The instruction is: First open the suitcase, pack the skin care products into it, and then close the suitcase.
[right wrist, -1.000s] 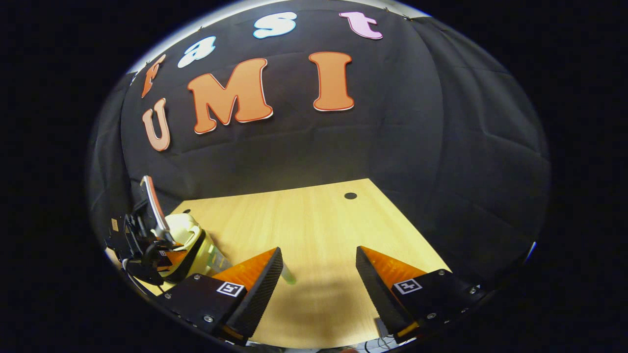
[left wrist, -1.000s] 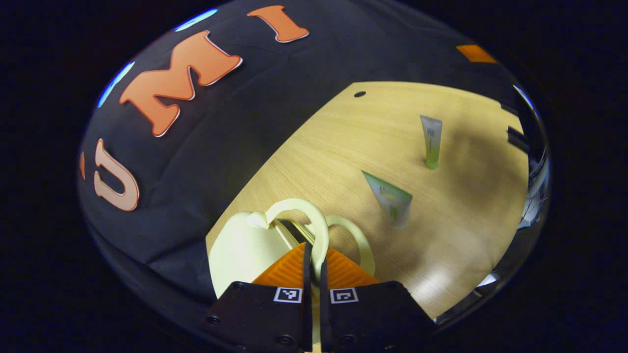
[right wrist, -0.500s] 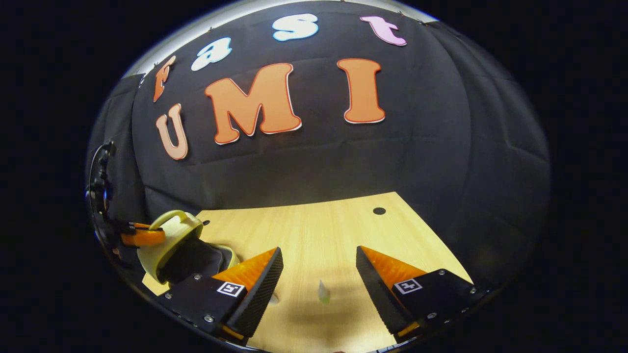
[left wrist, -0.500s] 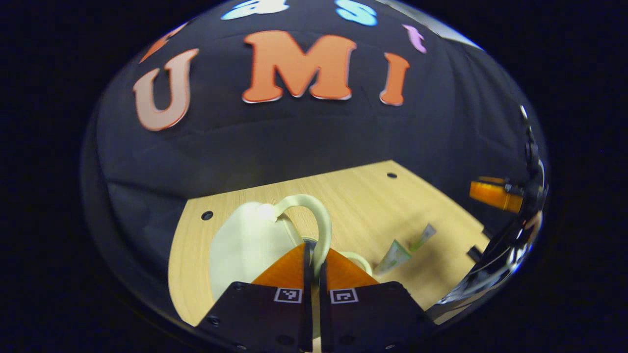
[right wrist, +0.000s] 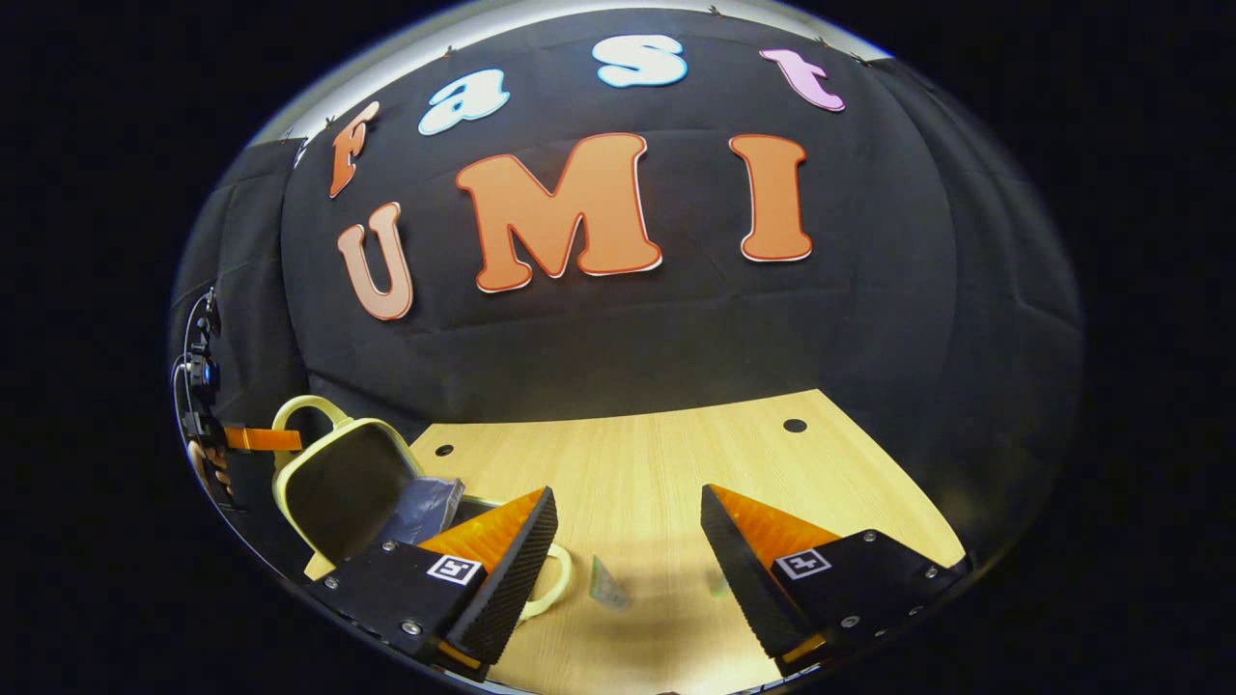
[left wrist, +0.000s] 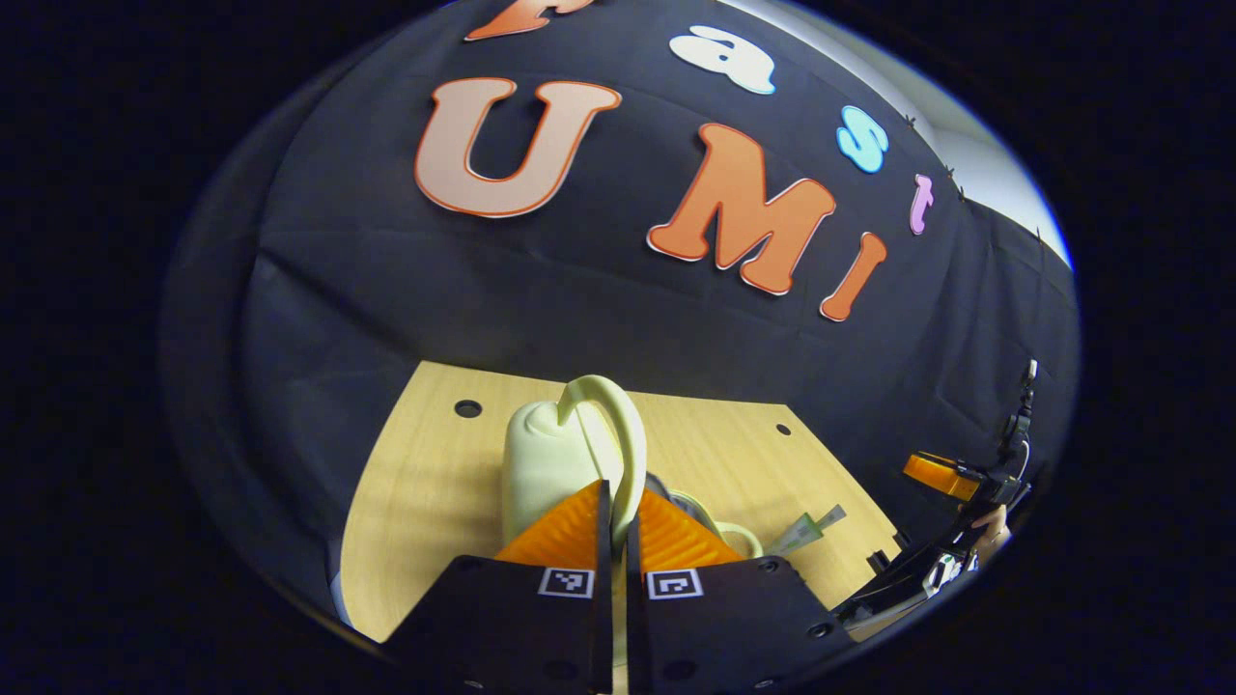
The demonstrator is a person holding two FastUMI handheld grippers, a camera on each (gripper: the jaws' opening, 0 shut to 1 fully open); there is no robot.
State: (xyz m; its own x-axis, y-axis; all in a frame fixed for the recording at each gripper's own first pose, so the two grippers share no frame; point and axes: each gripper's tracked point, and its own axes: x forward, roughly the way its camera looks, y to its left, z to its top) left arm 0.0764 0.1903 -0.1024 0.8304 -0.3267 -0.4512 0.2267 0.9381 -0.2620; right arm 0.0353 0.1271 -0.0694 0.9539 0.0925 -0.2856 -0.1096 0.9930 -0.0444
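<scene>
Left gripper (left wrist: 613, 502) clamped tight on the arched handle (left wrist: 618, 434) of the small pale-yellow hard-shell suitcase (right wrist: 338, 483), jaws nearly touching around it. Makes sense as a grab point: thin loop, easy to pinch, good leverage for swinging the lid (right wrist: 343, 478) up. Lid standing about upright now near the left edge of the light wooden counter (right wrist: 676, 463), dark lining and a greyish pouch (right wrist: 425, 502) showing inside, second handle (right wrist: 552, 579) of the lower half poking out toward the front. Probably held up so it can't flop shut during packing. Right gripper (right wrist: 628, 550) wide open, holding nothing, hovering low over the front edge right above the translucent green-tinted skin care tube (right wrist: 608, 584), looks lined up for a pick. Another tube (left wrist: 806, 529) lying just beside the case.
</scene>
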